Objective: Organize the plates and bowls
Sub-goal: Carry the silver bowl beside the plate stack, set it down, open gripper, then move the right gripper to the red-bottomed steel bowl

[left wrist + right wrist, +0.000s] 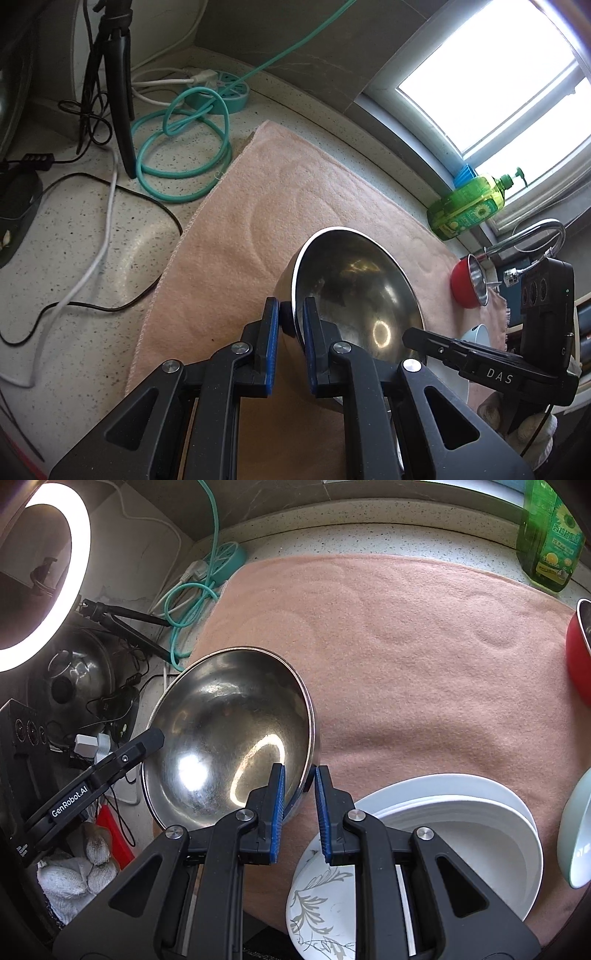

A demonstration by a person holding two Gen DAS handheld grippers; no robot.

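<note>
**Steel bowl held at both rims above the towel, sorting only partly done**

The wide, shiny stainless-steel bowl [354,295] is carried between the two claws, tilted, over the peach-coloured terry towel [266,206] that covers the speckled stone counter [74,236]. The left gripper [291,321] pinches the bowl's rim on one side, one blue pad inside the wall and the other outside. The right gripper [299,786] is pressed onto the opposite rim in the same way, its pads nearly together with only the thin steel edge between them. Whether the bowl's base touches the towel cannot be told from either view.

As a judgement, the task is somewhere in its middle. A nested stack of plain white plates [461,812] already sits at the near edge of the towel, which looks like sorted work. Still loose are a white bowl with a grey leaf pattern [317,893] just below the right claw, a pale mint-green bowl [576,830] on its side near the plates, and a red bowl with a steel lining [576,657] at the far right of the towel. The steel bowl itself has no settled place yet.

The left wrist view alone shows the bright window [498,81] and the curved tap [532,236] beyond the red bowl. The right wrist view alone shows the plate stack, the leaf-patterned bowl and a glowing ring light [79,554]. The green dish-soap bottle [469,206] and the coiled teal cable [184,147] appear in both.
</note>
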